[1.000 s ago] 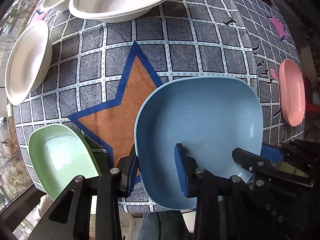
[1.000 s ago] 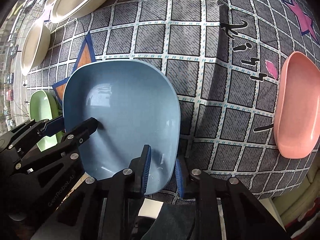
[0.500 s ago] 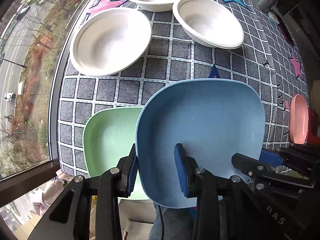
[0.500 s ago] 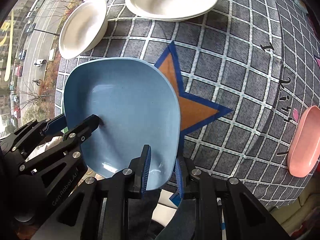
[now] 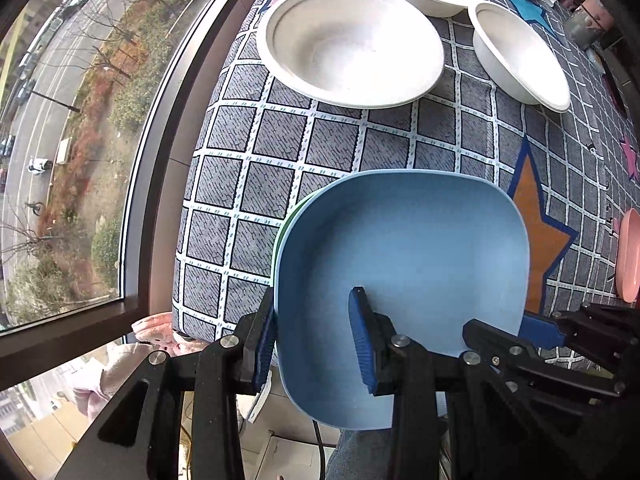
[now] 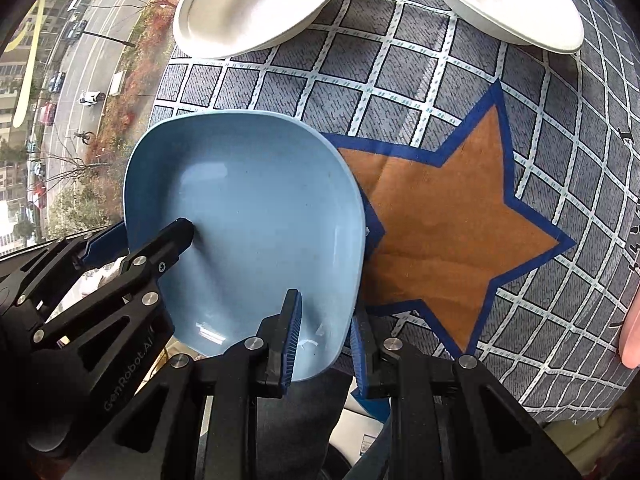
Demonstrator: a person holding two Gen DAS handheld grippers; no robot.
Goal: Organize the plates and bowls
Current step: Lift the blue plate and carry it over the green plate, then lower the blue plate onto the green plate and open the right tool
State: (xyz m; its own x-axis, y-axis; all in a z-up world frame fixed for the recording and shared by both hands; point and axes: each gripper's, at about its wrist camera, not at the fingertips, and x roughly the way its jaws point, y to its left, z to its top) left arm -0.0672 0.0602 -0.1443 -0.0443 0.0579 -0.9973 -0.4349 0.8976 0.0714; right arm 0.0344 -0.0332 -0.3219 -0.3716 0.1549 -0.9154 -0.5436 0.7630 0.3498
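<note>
Both grippers, left gripper and right gripper, are gripping one blue plate at the near-left worktop corner, hiding a green plate. Three white bowls are sitting far; one pink plate is cut off right.

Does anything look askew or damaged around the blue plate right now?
Nothing damaged or spilled. The blue plate, clamped by the left gripper and right gripper, sits slightly offset over the green plate, whose edge peeks out.

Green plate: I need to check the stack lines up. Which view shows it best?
Left wrist: only a thin rim of the green plate peeks from under the blue plate. The right wrist view hides it entirely.
</note>
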